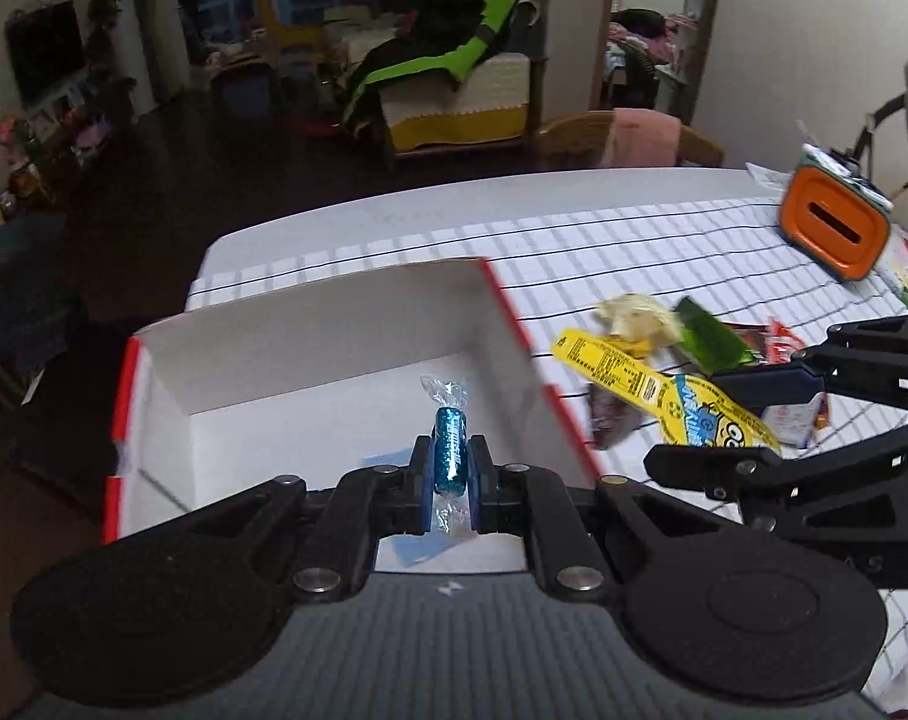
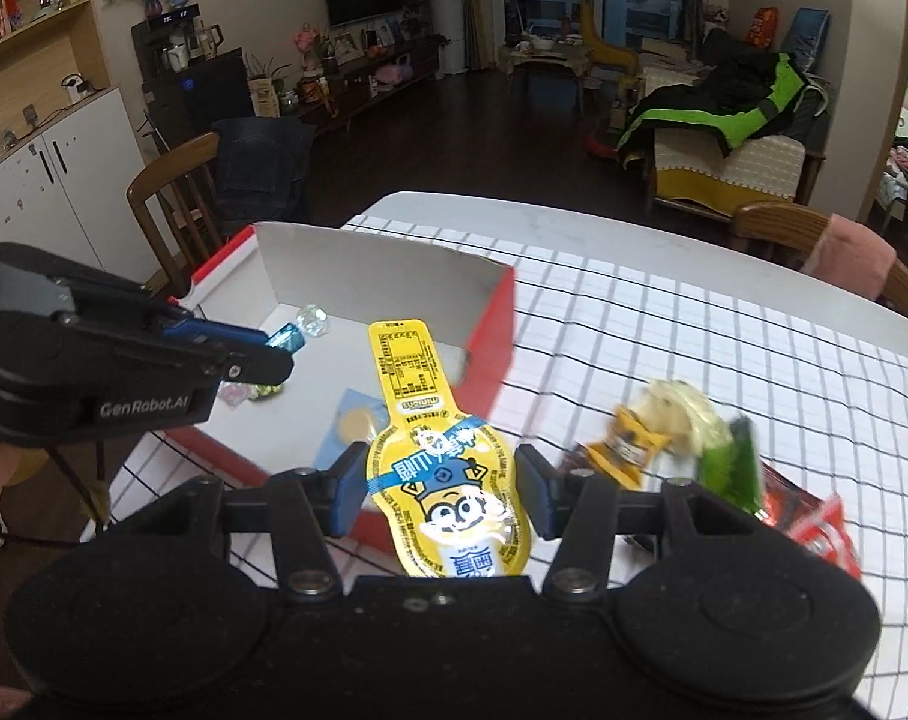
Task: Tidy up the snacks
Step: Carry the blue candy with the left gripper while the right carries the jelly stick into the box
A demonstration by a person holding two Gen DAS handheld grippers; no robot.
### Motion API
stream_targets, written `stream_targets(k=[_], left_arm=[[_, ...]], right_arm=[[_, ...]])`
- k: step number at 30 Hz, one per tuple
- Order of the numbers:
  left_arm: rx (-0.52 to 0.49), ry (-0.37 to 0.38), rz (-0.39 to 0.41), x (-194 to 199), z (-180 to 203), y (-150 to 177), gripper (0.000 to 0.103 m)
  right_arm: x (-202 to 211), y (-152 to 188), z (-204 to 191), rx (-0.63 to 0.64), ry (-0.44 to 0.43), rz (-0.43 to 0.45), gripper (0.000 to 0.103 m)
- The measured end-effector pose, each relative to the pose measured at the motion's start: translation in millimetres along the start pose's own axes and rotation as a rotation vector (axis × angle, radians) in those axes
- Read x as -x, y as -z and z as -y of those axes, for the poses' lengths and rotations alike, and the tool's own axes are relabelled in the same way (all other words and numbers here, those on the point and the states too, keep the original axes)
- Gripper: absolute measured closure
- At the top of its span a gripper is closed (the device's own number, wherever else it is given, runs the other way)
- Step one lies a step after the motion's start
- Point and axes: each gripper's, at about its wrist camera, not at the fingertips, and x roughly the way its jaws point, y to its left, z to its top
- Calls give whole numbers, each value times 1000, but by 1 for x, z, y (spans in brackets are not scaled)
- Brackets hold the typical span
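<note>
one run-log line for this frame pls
left claw: shut on blue foil candy | right claw: shut on yellow cartoon pouch | white red-edged box: below both

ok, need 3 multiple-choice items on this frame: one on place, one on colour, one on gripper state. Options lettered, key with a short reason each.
1. Where is the left gripper relative to the white cardboard box with red outer walls?
A. above the open box
B. over the orange container
C. under the table

2. What colour is the twist-wrapped candy in the left gripper?
A. red
B. glittery blue
C. green

3. What state is the right gripper in?
A. open and empty
B. shut on nothing
C. shut on the yellow cartoon-print pouch

Key:
1 A: the left wrist view shows the box interior directly beyond the fingers.
2 B: a glittery blue wrapper with clear twisted ends sits between the pads.
3 C: both pads press the sides of the yellow pouch, which sticks out forward.
</note>
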Motion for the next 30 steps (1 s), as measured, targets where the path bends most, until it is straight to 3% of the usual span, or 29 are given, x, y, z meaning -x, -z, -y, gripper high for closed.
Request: stream_targets(k=[15, 30], left_arm=[[41, -148, -85, -33, -83, -3, 92], [57, -143, -290, -94, -112, -9, 92]], right_arm=[[-73, -47, -49, 88, 21, -66, 52], [-180, -61, -57, 137, 58, -314, 52]])
